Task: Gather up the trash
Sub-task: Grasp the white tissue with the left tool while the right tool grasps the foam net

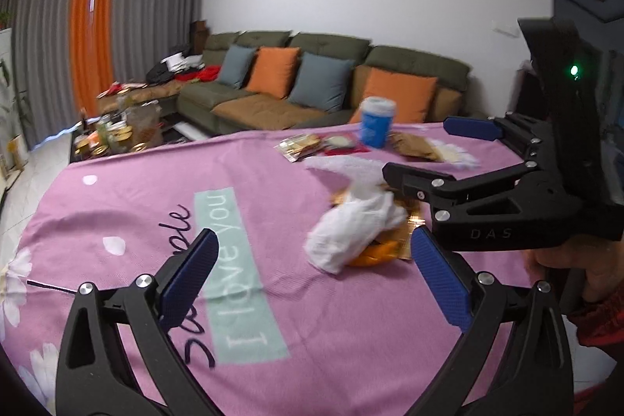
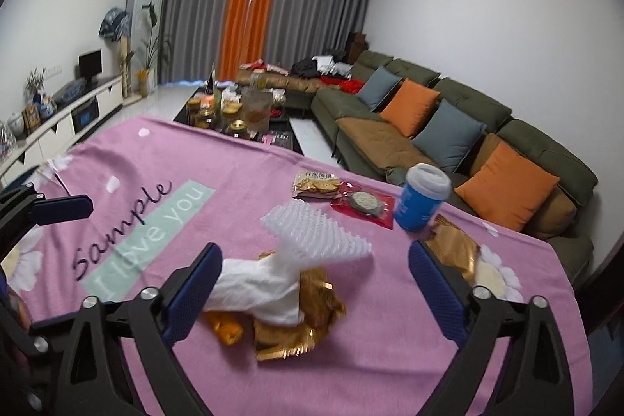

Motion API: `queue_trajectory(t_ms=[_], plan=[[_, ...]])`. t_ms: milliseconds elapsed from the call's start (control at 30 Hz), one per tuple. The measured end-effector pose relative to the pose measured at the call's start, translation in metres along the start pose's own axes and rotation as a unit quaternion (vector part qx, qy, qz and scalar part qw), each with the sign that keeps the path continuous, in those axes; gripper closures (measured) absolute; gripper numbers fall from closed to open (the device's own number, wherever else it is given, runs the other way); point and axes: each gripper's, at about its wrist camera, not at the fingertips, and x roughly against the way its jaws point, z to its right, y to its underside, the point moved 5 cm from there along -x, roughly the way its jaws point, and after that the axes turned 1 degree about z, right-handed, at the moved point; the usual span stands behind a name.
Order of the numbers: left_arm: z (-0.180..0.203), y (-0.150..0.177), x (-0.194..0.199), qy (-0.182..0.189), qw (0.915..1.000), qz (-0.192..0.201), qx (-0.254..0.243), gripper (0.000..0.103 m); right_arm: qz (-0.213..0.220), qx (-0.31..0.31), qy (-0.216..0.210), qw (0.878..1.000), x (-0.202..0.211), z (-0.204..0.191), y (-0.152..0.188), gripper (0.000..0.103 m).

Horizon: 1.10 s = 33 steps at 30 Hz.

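Observation:
A pile of trash lies on the pink cloth (image 2: 163,158): a crumpled white tissue (image 2: 257,287) over a gold wrapper (image 2: 308,322) and orange peel (image 2: 228,328), with a white foam net (image 2: 312,229) behind. My right gripper (image 2: 316,287) is open, its fingers either side of the pile, the left pad close to the tissue's end. My left gripper (image 1: 316,279) is open and holds nothing, with the tissue (image 1: 351,225) just ahead of it. The right gripper (image 1: 415,149) reaches in from the right there. Further back stand a blue cup (image 2: 421,197) and snack packets (image 2: 316,184).
A red packet (image 2: 362,201) and a gold bag (image 2: 456,248) lie by the cup near the cloth's far edge. Beyond are a green sofa (image 2: 460,127) with cushions, a low coffee table (image 2: 234,115) crowded with jars, and a white TV bench (image 2: 78,112) at the left wall.

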Motion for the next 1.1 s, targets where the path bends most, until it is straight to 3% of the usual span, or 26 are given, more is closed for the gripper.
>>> queue_trajectory(t_ms=[300, 400, 467, 600, 633, 700, 833, 900, 967, 1100], plan=[[-0.017, 0.002, -0.061, 0.025, 0.9959, -0.078, 0.037, 0.006, -0.042, 0.046, -0.039, 0.997, -0.049, -0.005, -0.012, 0.023], [-0.016, 0.002, -0.075, 0.028, 0.9949, -0.091, 0.035, 0.006, -0.063, 0.062, -0.054, 0.995, -0.060, -0.011, -0.012, 0.035], [-0.014, 0.002, -0.083, 0.030, 0.9941, -0.100, 0.027, 0.006, -0.077, 0.067, -0.057, 0.993, -0.068, -0.011, -0.010, 0.052], [-0.006, 0.002, -0.104, 0.043, 0.9916, -0.121, 0.016, 0.006, -0.100, 0.060, -0.070, 0.991, -0.075, -0.008, -0.005, 0.073], [-0.004, 0.002, -0.109, 0.050, 0.9907, -0.126, 0.013, 0.006, -0.100, 0.053, -0.075, 0.991, -0.075, -0.006, -0.004, 0.083], [0.000, 0.001, -0.116, 0.058, 0.9895, -0.132, 0.011, 0.010, -0.098, 0.033, -0.088, 0.991, -0.073, -0.001, -0.006, 0.089], [0.009, 0.004, -0.131, 0.075, 0.9855, -0.152, 0.005, 0.031, -0.089, 0.006, -0.098, 0.991, -0.069, 0.008, -0.010, 0.091], [0.010, 0.004, -0.136, 0.083, 0.9842, -0.156, 0.007, 0.035, -0.085, -0.003, -0.102, 0.991, -0.067, 0.011, -0.011, 0.092], [0.011, 0.004, -0.141, 0.088, 0.9831, -0.160, 0.007, 0.055, -0.079, -0.008, -0.100, 0.992, -0.065, 0.013, -0.013, 0.092], [0.008, 0.000, -0.143, 0.091, 0.9858, -0.140, 0.022, 0.072, -0.073, -0.013, -0.100, 0.992, -0.061, 0.013, -0.014, 0.092]])
